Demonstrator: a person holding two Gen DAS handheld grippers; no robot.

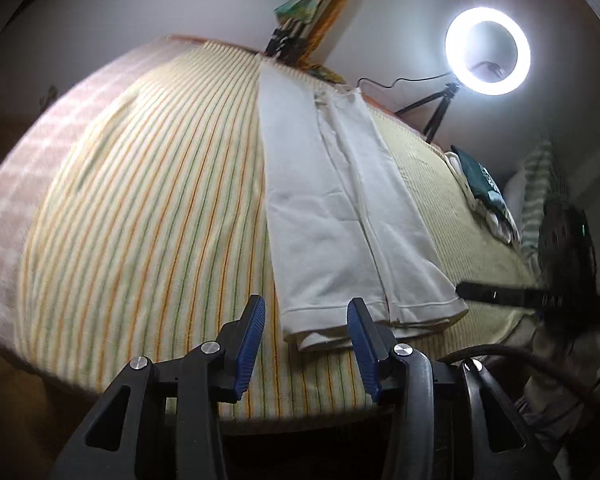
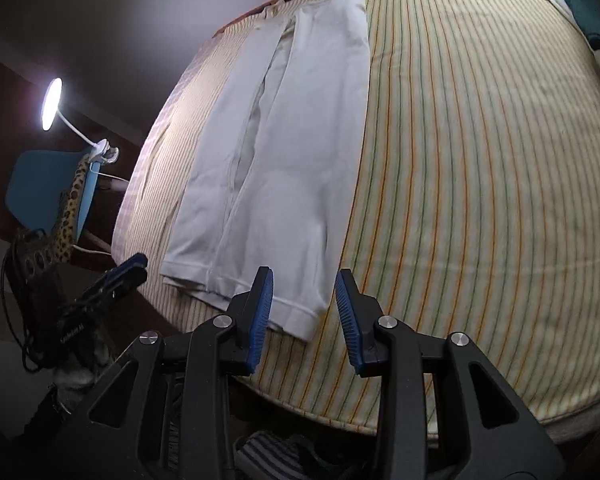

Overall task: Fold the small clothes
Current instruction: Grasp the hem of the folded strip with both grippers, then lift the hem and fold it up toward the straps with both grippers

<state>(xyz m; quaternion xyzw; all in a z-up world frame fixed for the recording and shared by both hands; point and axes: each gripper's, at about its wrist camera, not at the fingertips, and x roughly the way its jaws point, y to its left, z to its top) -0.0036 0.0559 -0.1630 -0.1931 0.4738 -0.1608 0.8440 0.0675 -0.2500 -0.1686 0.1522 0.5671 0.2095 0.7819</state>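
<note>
A: Item under test: white garment (image 1: 340,216), folded lengthwise into a long narrow strip. It lies flat on the striped bedcover (image 1: 148,208), hem end at the near edge of the bed, far end toward the wall

B: Confirmed from the right wrist view. Both long edges are turned in and meet along a centre seam. Grippers?

A: Left gripper (image 1: 306,344) has its blue pads spread, nothing between them; it hovers off the near hem corner. Right gripper (image 2: 304,316) is likewise parted and empty, at the opposite hem corner

B: Surroundings: lit ring light (image 1: 487,51) on a tripod at the far side, dark green clothing (image 1: 482,184) near the bed's right edge, desk lamp (image 2: 52,103) clipped to a blue chair (image 2: 48,184)
</note>
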